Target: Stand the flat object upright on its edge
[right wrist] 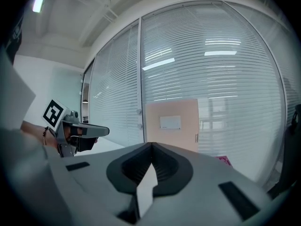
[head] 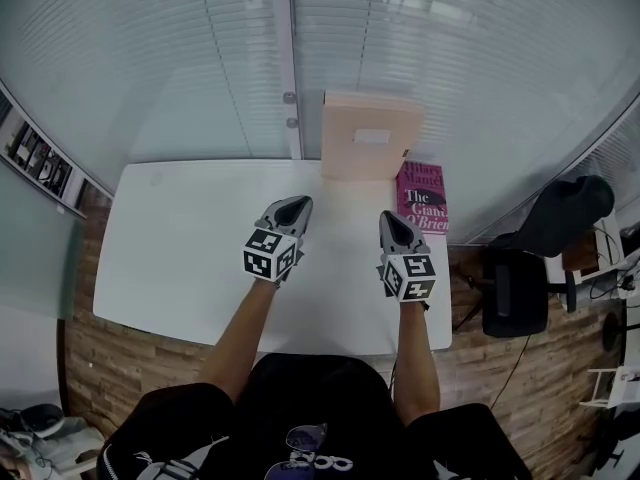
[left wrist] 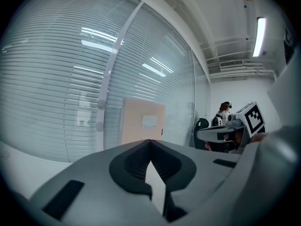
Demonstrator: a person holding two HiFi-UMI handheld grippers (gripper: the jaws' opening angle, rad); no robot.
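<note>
**Book (head: 421, 198) lies flat at the counter's far right corner; both jaws clenched on nothing**

At the left of the head view, the white counter (head: 180, 258) stands against a glass wall with blinds (head: 200, 58). Its left half is bare. The left gripper (head: 298, 204) hangs over the middle of the counter and points toward the wall. In the left gripper view its jaws (left wrist: 150, 147) are pressed together at the tips with nothing between them.

Well apart to its right, the right gripper (head: 390, 220) is held at about the same level and points the same way. In the right gripper view its jaws (right wrist: 151, 149) are likewise clenched and empty.

Beyond both grippers, a pale peach box (head: 368, 136) with a small white label stands upright at the far edge, against the glass. It shows ahead in both gripper views (left wrist: 142, 122) (right wrist: 172, 123).

The book, magenta with white lettering, lies cover up on the counter just to the right of the box's foot. Whether the two touch cannot be told. The right gripper view catches only a pink corner of it (right wrist: 225, 160).

Farther right, off the counter, a black chair (head: 545, 238) stands on the wooden floor (head: 100, 358).
</note>
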